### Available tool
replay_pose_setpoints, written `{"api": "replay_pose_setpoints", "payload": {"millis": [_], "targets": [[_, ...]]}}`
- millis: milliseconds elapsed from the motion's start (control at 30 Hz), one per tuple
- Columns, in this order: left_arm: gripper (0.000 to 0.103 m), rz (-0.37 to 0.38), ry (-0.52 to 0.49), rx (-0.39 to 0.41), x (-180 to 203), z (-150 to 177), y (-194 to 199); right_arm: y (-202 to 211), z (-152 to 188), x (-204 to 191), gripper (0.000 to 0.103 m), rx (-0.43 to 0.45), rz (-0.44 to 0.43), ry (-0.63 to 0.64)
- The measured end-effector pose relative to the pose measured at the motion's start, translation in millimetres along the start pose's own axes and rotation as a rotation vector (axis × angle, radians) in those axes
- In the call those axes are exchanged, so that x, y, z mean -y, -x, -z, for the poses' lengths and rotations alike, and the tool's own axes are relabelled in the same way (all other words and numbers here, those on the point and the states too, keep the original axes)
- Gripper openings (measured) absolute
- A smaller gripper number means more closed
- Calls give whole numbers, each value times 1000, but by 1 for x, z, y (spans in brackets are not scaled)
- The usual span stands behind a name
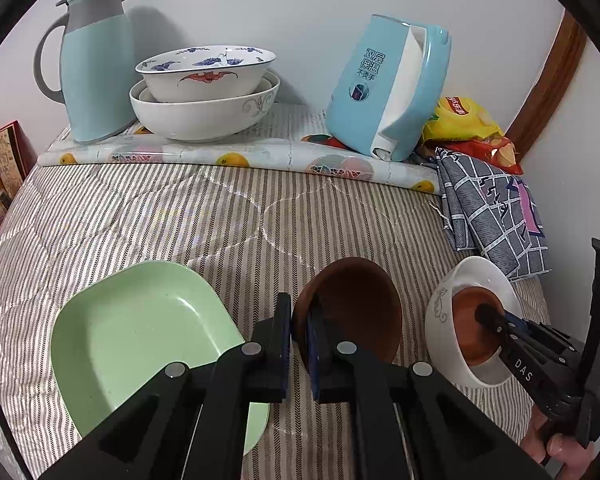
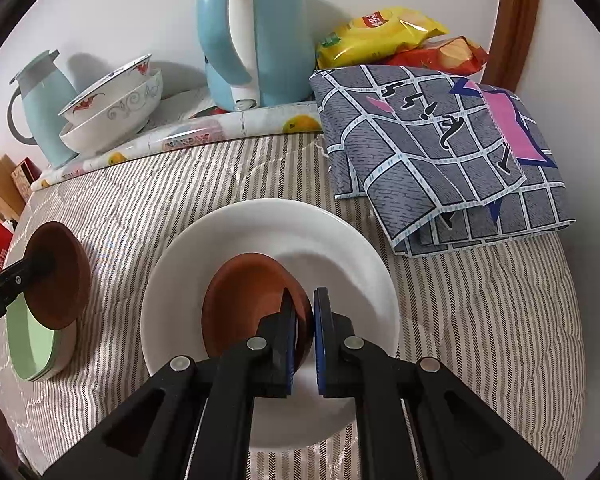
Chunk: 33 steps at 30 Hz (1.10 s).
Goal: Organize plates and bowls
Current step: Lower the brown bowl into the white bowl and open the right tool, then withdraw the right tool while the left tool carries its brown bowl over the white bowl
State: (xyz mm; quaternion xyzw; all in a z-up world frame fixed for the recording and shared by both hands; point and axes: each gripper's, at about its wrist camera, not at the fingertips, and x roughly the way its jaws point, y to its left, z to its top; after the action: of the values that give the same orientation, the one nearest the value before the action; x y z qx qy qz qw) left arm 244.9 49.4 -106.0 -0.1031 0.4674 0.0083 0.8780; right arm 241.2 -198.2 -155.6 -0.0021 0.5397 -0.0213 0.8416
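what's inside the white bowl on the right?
A brown bowl sits in the white bowl, its rim between the right gripper jaws. Anything beneath the brown bowl is hidden.

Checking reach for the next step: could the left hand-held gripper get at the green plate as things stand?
Probably not yet: the left hand-held gripper is shut on a brown bowl. The green plate lies uncovered beside it.

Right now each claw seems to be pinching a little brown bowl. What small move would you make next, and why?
Probably open the right gripper and back it out. Its brown bowl already sits inside the white bowl, so that nesting looks done. The left gripper holds the other brown bowl by its rim beside the green plate; it could go in afterwards.
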Motion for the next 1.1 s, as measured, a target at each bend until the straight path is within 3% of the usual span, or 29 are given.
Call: {"api": "replay_pose_setpoints", "payload": {"millis": [400, 833, 1100], "targets": [[8, 2, 1, -6, -1, 0, -1, -15, -2, -11, 13, -67, 79, 71], [8, 0, 8, -4, -6, 5, 7, -18, 4, -22, 21, -70, 138, 130], [8, 2, 1, 15, -4, 7, 20, 2, 3, -20, 42, -31, 99, 107]]}}
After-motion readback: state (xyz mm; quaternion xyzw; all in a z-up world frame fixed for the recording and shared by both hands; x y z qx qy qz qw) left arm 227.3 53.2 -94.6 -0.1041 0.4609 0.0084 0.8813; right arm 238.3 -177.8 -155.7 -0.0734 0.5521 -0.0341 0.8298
